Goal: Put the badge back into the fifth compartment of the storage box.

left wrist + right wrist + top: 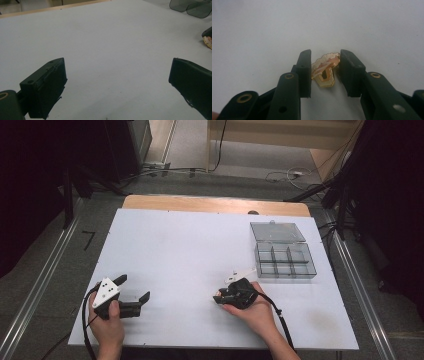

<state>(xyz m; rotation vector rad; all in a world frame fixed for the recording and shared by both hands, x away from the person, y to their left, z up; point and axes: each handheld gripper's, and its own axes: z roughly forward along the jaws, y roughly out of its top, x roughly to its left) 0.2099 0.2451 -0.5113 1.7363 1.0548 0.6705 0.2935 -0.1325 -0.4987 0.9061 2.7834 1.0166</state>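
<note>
On the white table, the right gripper has its two black jaws drawn close around a small gold-and-pink cupcake-shaped pin. The pin's frilled pink top seems to touch the jaw at 3 o'clock, while a sliver of space remains on the 9 o'clock side, so I cannot tell whether the pinch is firm. The pin's long axis runs roughly from 12 to 6 o'clock between the jaws, frilled end away from the hand. The clear plastic compartment box, lid laid open, sits at about 1 o'clock from the right gripper, near it. The left gripper rests well apart, jaws spread wide over bare table.
</note>
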